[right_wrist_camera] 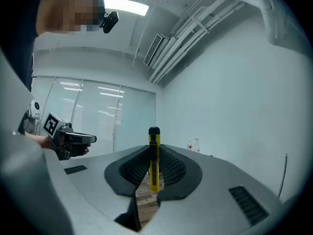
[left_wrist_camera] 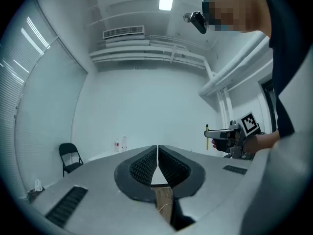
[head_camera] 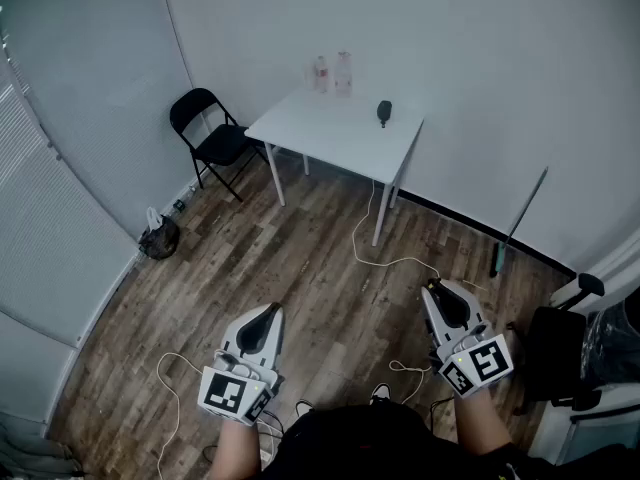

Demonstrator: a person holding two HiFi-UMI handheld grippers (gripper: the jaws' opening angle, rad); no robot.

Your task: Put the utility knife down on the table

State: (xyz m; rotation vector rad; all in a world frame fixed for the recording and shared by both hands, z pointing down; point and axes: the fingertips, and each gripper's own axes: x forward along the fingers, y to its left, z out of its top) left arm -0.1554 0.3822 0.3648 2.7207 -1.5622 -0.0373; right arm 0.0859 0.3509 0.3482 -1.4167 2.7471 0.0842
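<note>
Utility knife (right_wrist_camera: 154,173), yellow with a black slider, stands upright, clamped between the jaws of my right gripper (right_wrist_camera: 154,148). I hold it above the wooden floor (head_camera: 330,268), well apart from the white table (head_camera: 330,133) by the far wall. My left gripper (left_wrist_camera: 157,153) hovers alongside, jaws pressed together on nothing.

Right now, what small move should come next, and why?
Probably step forward and carry the right tool toward the table. It is shut on the knife, which stands upright between its jaws, and the table is far ahead, likely out of reach from here.
</note>
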